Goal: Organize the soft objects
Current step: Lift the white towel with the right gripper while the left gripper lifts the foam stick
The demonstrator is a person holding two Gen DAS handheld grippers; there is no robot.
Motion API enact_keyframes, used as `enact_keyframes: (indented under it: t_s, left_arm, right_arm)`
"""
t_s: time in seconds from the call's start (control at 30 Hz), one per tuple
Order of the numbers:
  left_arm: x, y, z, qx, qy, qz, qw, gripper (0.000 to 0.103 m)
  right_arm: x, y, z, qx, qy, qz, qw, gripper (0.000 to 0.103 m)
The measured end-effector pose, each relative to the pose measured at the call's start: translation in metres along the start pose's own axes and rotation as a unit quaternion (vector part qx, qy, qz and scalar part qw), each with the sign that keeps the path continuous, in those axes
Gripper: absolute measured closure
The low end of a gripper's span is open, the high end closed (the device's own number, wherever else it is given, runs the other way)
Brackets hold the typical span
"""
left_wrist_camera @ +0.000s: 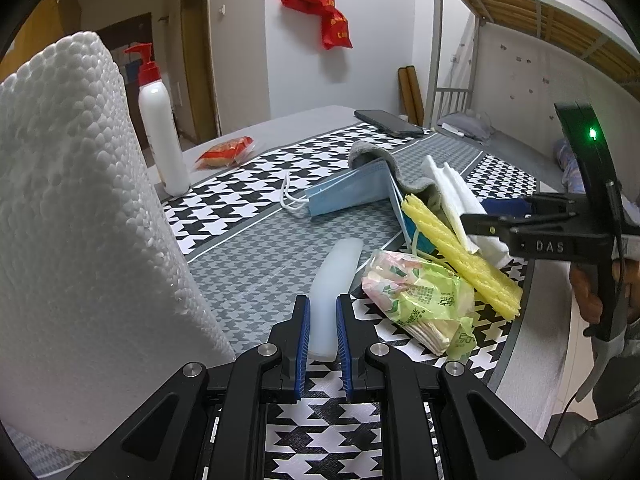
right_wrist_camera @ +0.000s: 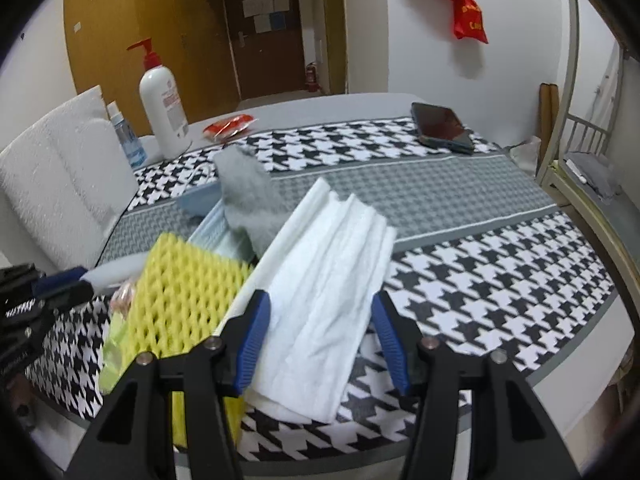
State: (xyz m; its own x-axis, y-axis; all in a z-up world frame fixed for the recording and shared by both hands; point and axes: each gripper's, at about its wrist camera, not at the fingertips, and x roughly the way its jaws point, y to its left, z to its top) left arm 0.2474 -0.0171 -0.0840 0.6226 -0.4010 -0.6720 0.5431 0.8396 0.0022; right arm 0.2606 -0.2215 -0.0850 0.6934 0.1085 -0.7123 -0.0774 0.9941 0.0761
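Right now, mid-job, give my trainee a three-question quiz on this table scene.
1. True or false: the left hand-held gripper is shut on the translucent white strip.
2. What lies between the right hand-held gripper's jaws: A) yellow sponge B) folded white cloth C) phone?
3. What drapes over the blue face masks?

Key: 1 true; 2 B; 3 the grey cloth.

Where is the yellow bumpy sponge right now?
In the left wrist view the yellow sponge leans on the right of the pile, above the green tissue pack and beside the white folded cloth. In the right wrist view it lies left of that cloth.
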Motion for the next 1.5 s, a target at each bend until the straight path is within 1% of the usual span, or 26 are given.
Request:
enact_keyframes:
  t_s: [0.07,0.1,0.17,0.27,0.33,0.43,0.6,0.87,0.93,1.0,1.07,1.23,1.33,1.5]
  left_arm:
    - [0.0,0.0,0.0,0.0,0.0,0.0,1.0,0.088]
    - [0.0,0.0,0.0,0.0,0.0,0.0,1.0,0.088]
    - [0.0,0.0,0.0,-0.001,0.0,0.0,1.0,0.088]
    - [0.001,0.0,0.0,-0.001,0.0,0.0,1.0,0.088]
    - [0.001,0.0,0.0,-0.001,0.0,0.001,1.0,0.088]
    - [0.001,-0.001,0.0,0.0,-0.002,0.001,1.0,0.088]
    - [-0.001,-0.003,-0.001,0.002,-0.006,0.003,1.0,0.088]
    - [-0.009,-0.005,-0.004,0.002,-0.014,0.006,0.9999,0.088]
    - [-0.009,-0.006,-0.005,0.006,-0.013,0.008,0.9999,0.088]
    - [-0.009,-0.006,-0.004,0.006,-0.012,0.008,0.9999,0.088]
    - [-0.011,-0.006,-0.004,0.003,-0.013,0.01,0.9999,0.088]
    - [-0.016,-0.004,-0.003,-0.002,-0.021,0.009,0.9997,0.088]
    - [-0.019,-0.003,-0.003,-0.003,-0.025,0.01,0.9996,0.088]
    - [-0.024,-0.003,-0.003,-0.004,-0.035,0.012,0.9993,0.088]
  right_arm:
    - [0.001,0.0,-0.002,-0.003,0.002,-0.001,1.0,0.06]
    - [0.002,0.0,-0.002,-0.003,0.003,0.002,1.0,0.062]
    - [0.002,-0.001,-0.004,0.0,0.005,0.008,1.0,0.076]
    - [0.001,-0.003,-0.005,0.005,0.003,0.014,1.0,0.085]
    - [-0.005,-0.004,-0.004,0.008,-0.006,0.02,1.0,0.088]
    - [-0.022,-0.006,0.002,0.012,-0.028,0.033,0.999,0.088]
    - [-0.061,-0.003,0.015,0.005,-0.075,0.037,0.996,0.088]
    - [-0.095,-0.003,0.023,0.009,-0.115,0.033,0.993,0.088]
    - [-0.1,-0.005,0.025,0.012,-0.127,0.026,0.991,0.088]
    - [-0.1,-0.008,0.026,0.008,-0.138,-0.004,0.99,0.088]
    - [-0.09,-0.018,0.023,0.019,-0.129,-0.021,0.991,0.088]
    - [-0.067,-0.049,0.008,0.059,-0.09,-0.039,0.993,0.088]
    - [-0.065,-0.059,0.001,0.072,-0.082,-0.038,0.993,0.088]
    - [-0.069,-0.066,-0.005,0.086,-0.085,-0.021,0.992,0.088]
